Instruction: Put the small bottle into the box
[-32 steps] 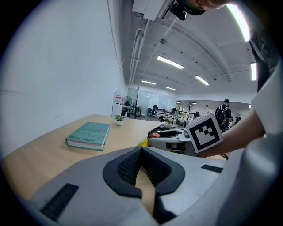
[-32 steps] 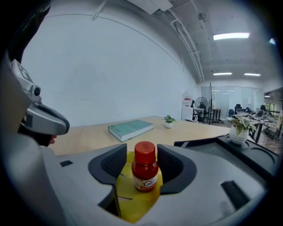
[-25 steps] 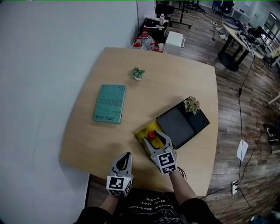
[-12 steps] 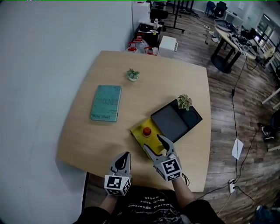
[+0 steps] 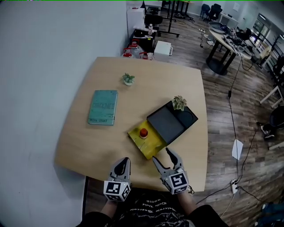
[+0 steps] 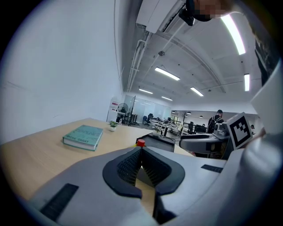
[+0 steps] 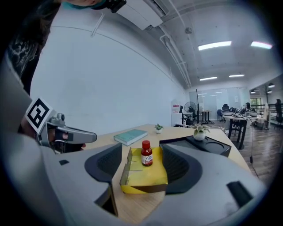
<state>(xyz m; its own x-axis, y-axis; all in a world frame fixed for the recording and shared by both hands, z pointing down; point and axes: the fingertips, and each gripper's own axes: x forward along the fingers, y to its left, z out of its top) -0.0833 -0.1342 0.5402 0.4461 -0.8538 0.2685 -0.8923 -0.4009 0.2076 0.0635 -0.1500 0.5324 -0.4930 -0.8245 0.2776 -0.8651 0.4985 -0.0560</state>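
fingers of left gripper (image 5: 125, 161) clenched together, empty, over near edge of table (image 5: 88, 153). bottle (image 5: 143, 132) stands upright inside yellow box (image 5: 153, 147). right gripper (image 5: 162, 155) fingers spread wide, released, empty, just short of box.

A pale, bare wall (image 5: 44, 66) runs along the left edge of the light wooden counter (image 5: 133, 106). The floor (image 5: 217, 115) is dark wood planks, with a black cable (image 5: 230, 99) trailing over it and a white sheet (image 5: 238, 148) lying on it. A cluttered round table (image 5: 220, 35) and chairs (image 5: 215, 9) stand beyond. Strip lights (image 6: 167, 73) glow on the ceiling.
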